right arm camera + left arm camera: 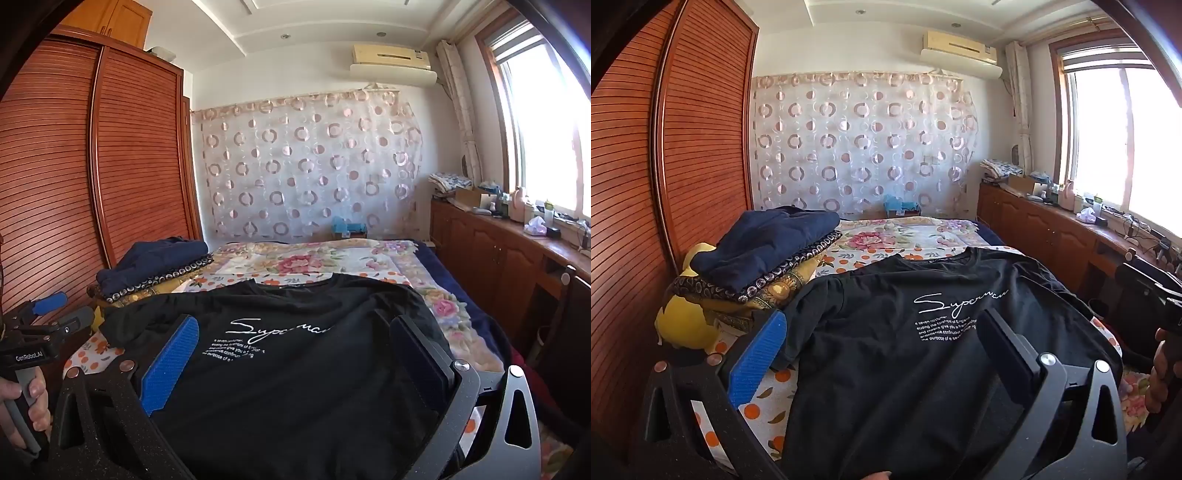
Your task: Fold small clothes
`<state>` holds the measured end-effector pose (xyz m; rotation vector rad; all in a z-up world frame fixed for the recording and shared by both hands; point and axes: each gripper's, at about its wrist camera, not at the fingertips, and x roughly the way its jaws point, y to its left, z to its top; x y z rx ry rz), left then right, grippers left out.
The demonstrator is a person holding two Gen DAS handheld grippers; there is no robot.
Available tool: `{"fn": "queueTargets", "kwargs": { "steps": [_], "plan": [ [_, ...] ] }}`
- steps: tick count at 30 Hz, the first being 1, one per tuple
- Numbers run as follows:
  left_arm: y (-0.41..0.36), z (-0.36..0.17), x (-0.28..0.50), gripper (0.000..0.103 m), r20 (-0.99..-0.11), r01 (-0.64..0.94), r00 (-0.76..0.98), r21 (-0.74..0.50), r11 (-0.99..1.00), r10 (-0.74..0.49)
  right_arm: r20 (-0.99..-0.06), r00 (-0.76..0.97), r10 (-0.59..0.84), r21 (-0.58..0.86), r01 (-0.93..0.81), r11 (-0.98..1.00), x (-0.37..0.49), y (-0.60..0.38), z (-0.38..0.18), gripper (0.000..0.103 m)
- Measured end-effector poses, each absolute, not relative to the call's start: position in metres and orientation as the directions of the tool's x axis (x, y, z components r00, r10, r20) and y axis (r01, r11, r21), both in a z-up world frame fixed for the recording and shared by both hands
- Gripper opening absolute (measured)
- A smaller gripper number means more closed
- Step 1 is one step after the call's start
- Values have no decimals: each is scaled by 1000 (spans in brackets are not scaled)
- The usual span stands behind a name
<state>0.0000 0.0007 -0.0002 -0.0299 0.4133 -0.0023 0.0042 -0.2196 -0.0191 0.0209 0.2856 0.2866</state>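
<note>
Black T-shirt [886,350] lies spread face up on the bed [886,236], white script across its chest, collar toward the far wall and hem toward the person. It looks like thin, soft cotton: light, limp, likely to sag and wrinkle when lifted, so a pinch at the hem corners or at a sleeve edge should serve better than a hold in the middle. The left hand-held gripper [879,339] hovers over the shirt's left half with its jaws spread wide and nothing between them; the right hand-held gripper [295,343] hangs the same way over the chest print, also empty. Beside the left sleeve sits a stack of folded clothes [768,254], dark blue on top, resting on something yellow. The left view shows that yellow thing and the right hand gripping its handle at the frame edge; the right view shows instead the left tool's handle and the floral blanket [454,310] past the shirt's right side.
</note>
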Motion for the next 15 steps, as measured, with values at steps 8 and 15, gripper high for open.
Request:
{"fn": "queueTargets", "kwargs": {
  "steps": [8,15],
  "plan": [
    [-3,-1,-2,103,-387,-20,922,-17,1000,12,-276,919,283,65,-275,959,5,-219,-20,103],
    [-5,-2,-2,103,-384,-12,923,-23,1000,3,-280,918,282,65,-275,959,5,-222,-19,103]
  ]
}}
